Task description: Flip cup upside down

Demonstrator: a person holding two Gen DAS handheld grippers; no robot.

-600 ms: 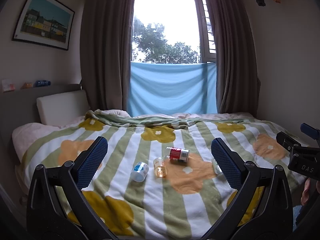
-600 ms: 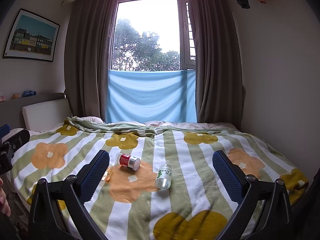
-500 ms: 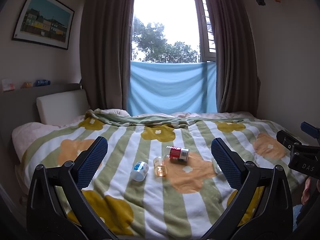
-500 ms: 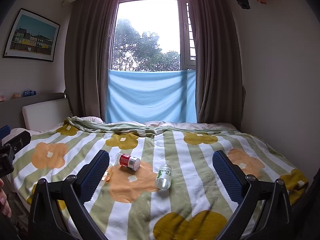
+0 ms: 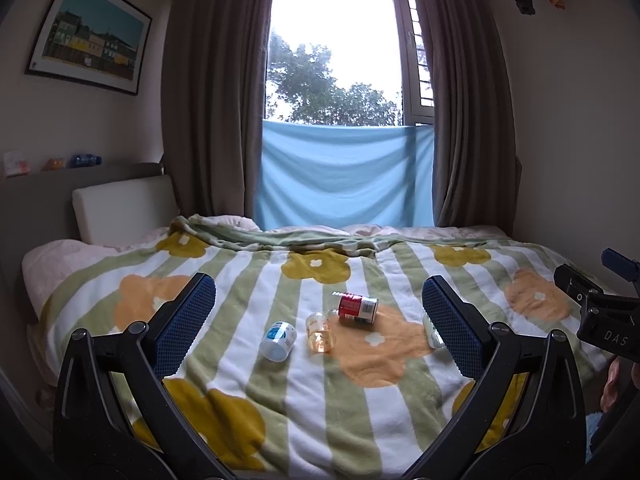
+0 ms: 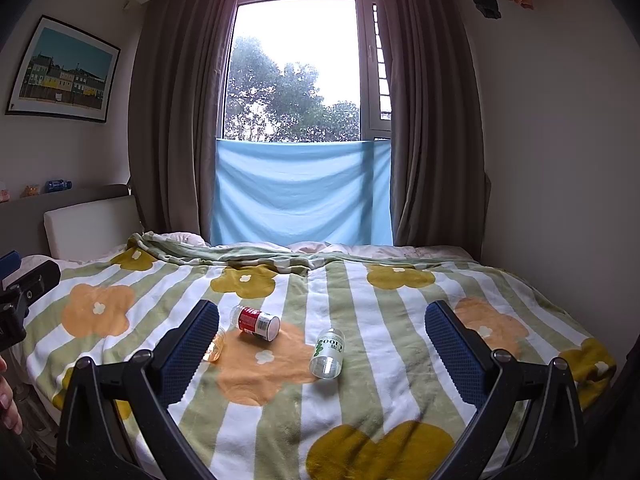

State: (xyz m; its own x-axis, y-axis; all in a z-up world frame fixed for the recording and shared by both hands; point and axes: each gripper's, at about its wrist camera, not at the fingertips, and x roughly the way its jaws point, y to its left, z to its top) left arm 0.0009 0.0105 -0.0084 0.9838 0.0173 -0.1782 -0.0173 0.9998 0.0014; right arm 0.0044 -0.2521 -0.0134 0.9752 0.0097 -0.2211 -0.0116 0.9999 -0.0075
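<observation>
1. The left gripper [image 5: 318, 320] hangs above the near part of the bed [image 5: 400, 432], its blue-padded fingers [image 5: 186, 322] spread wide with nothing between them.
2. The right gripper [image 6: 320, 332] is likewise held over the bed, fingers [image 6: 454, 346] spread apart and empty.
3. The cup [image 5: 319, 333], small, clear and amber-tinted, lies on its side on the striped flower blanket [image 5: 248, 276], near the middle of the bed and well apart from both grippers. In the right wrist view it [image 6: 214, 346] is half hidden behind the left finger.
4. A white cup with a blue label [image 5: 278, 341] lies on its side just to the left of it.
5. A red-labelled bottle [image 5: 357, 307] lies on its side just behind the amber cup, on an orange flower.
6. A clear bottle with green print [image 6: 328, 354] lies further right on the blanket.
7. Part of the right gripper's black frame [image 5: 600, 312] shows at the right edge of the left wrist view.
</observation>
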